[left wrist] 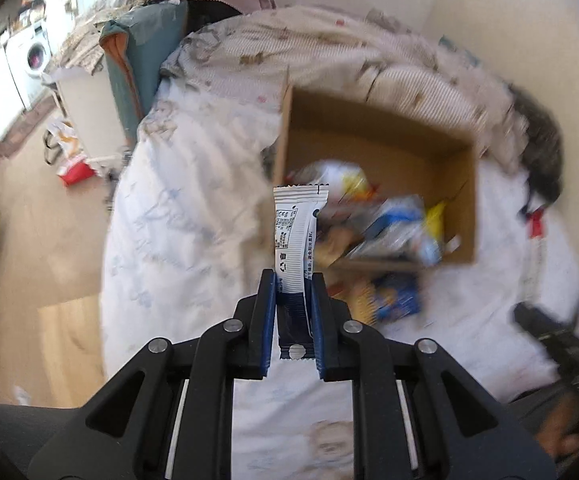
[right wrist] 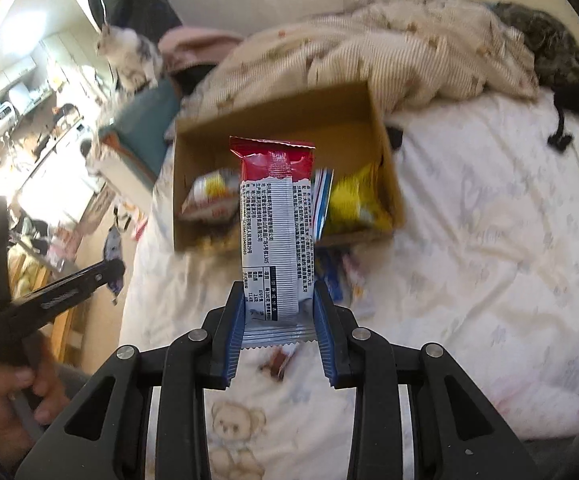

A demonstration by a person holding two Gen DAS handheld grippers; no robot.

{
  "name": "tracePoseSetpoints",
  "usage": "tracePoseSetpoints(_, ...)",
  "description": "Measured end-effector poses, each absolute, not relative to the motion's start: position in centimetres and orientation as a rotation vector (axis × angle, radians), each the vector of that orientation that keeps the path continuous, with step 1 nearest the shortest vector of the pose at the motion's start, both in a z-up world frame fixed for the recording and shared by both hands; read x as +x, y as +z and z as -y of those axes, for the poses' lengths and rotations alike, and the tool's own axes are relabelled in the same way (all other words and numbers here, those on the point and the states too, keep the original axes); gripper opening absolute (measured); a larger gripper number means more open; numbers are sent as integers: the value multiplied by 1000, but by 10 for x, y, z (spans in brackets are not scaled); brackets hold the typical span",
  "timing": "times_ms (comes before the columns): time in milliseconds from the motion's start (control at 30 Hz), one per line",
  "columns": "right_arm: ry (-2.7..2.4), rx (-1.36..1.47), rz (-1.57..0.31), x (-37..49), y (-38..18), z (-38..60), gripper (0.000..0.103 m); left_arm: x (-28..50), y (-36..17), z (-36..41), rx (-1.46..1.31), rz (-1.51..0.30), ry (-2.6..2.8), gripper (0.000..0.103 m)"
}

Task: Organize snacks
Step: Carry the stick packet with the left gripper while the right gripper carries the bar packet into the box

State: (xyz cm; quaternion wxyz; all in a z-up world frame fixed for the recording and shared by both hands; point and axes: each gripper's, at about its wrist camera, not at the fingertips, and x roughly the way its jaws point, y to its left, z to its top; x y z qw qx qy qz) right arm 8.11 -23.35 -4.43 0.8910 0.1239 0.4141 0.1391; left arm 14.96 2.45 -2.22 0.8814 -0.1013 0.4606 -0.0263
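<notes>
My left gripper (left wrist: pixel 293 280) is shut on a slim white and dark blue snack stick (left wrist: pixel 295 236) that stands up between its blue pads. My right gripper (right wrist: pixel 279 292) is shut on a wider red and white snack packet (right wrist: pixel 273 224), its printed back facing me. Both are held above the bed, short of an open cardboard box (left wrist: pixel 373 120) (right wrist: pixel 273 108) holding several snack bags, among them a yellow one (right wrist: pixel 353 200). More packets (left wrist: pixel 389 296) lie on the sheet just in front of the box. A small wrapped piece (right wrist: pixel 279 360) lies on the sheet under my right gripper.
The box sits on a white printed bed sheet (right wrist: pixel 489 260) with a rumpled striped quilt (right wrist: pixel 389 52) behind it. A dark tabby cat (right wrist: pixel 549 52) lies at the far right and a pale cat (right wrist: pixel 129 52) sits at the left. A hand (right wrist: pixel 5 400) holds the other gripper at lower left. Floor clutter lies left of the bed.
</notes>
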Motion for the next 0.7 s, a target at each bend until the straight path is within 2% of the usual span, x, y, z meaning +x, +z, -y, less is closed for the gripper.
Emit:
tracePoseSetpoints(267, 292, 254, -810, 131, -32, 234, 34, 191, 20, -5, -149, -879, -93, 13)
tracePoseSetpoints(700, 258, 248, -857, 202, -50, 237, 34, 263, 6, 22, -75, -910, -119, 14)
